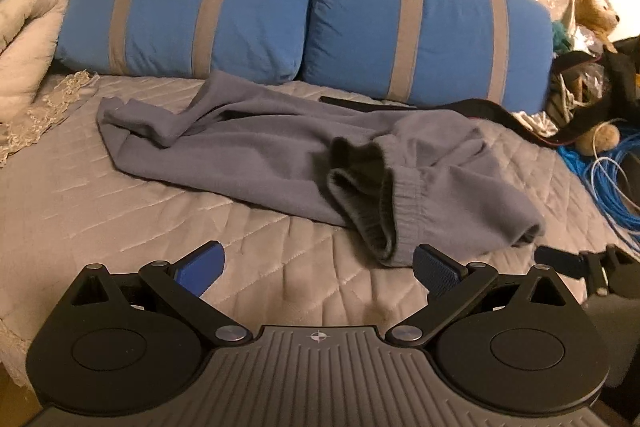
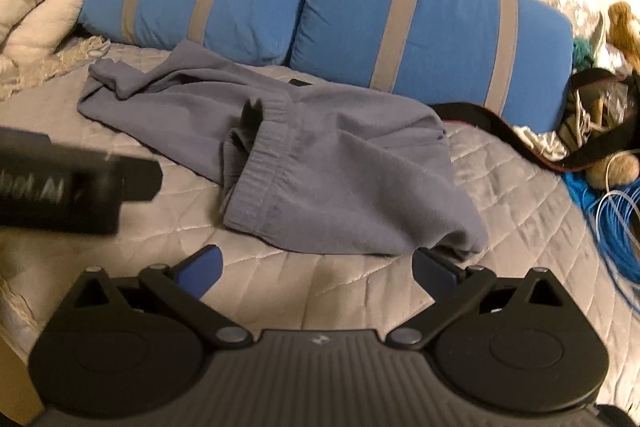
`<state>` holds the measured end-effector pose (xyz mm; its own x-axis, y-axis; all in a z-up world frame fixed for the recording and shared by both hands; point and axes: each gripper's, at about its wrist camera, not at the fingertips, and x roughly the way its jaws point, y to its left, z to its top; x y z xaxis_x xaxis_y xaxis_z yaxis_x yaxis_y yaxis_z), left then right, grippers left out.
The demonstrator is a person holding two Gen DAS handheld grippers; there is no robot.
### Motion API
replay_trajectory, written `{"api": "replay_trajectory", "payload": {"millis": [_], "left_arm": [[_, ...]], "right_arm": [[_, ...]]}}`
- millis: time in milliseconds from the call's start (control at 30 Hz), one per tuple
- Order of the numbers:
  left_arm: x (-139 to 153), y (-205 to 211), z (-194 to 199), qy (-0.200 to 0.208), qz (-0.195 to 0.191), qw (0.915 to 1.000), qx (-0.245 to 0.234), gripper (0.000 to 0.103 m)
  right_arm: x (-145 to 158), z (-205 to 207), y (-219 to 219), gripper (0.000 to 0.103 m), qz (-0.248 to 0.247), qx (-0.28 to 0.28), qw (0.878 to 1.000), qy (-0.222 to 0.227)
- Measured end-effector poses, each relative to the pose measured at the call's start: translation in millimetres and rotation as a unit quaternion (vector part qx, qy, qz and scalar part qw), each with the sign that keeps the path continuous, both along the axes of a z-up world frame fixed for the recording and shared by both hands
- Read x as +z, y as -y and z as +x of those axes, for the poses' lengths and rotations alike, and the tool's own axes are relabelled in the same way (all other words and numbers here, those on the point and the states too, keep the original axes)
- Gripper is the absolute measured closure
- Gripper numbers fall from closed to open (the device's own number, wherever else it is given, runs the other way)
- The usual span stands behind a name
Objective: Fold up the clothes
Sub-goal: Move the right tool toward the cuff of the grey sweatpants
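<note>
Grey-blue sweatpants (image 1: 280, 151) lie crumpled on the quilted grey bedspread (image 1: 100, 203), waistband toward me and legs trailing to the far left. In the right wrist view the sweatpants (image 2: 328, 167) fill the middle of the bed. My left gripper (image 1: 318, 273) is open just short of the waistband (image 1: 400, 211), holding nothing; its right pad (image 1: 436, 273) nearly touches the elastic. My right gripper (image 2: 316, 273) is open at the near hem, its right pad (image 2: 434, 273) at the cloth's edge. The left gripper's body (image 2: 60, 187) shows blurred at left, and the right gripper's finger (image 1: 560, 261) at right.
Two blue pillows with grey stripes (image 1: 312, 15) line the back of the bed. A black strap (image 1: 500, 115) lies behind the pants. Blue cable coils (image 1: 608, 187), a teddy bear (image 1: 596, 11) and clutter sit at right. Beige blankets (image 1: 28, 27) are piled at left.
</note>
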<state>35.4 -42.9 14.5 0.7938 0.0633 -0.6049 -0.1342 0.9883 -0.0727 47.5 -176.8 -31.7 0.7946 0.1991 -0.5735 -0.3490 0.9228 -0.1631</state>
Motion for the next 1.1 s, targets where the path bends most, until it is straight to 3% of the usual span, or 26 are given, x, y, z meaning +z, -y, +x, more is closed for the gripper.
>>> {"api": "replay_trajectory", "payload": {"millis": [267, 433, 700, 900, 1100], "left_arm": [[-4.7, -12.6, 10.4, 0.011, 0.004, 0.9991, 0.041, 0.0], [-8.2, -24.4, 9.3, 0.006, -0.01, 0.9992, 0.038, 0.0], [-10.1, -42.2, 5.9, 0.004, -0.038, 0.9988, 0.031, 0.0], [-6.7, -41.8, 5.7, 0.009, -0.038, 0.9989, 0.024, 0.0], [-4.8, -43.1, 4.7, 0.022, -0.049, 0.9983, 0.022, 0.0]], "right_arm": [[-0.9, 2.9, -4.9, 0.0, -0.012, 0.008, 1.0, 0.007], [-3.3, 0.4, -10.2, 0.0, -0.029, 0.008, 0.999, 0.028], [-4.9, 4.0, -11.4, 0.0, -0.026, 0.015, 0.999, 0.02], [-5.7, 0.3, -14.8, 0.0, -0.043, 0.02, 0.999, 0.021], [-4.1, -4.3, -7.1, 0.0, -0.022, 0.024, 0.999, 0.023]]}}
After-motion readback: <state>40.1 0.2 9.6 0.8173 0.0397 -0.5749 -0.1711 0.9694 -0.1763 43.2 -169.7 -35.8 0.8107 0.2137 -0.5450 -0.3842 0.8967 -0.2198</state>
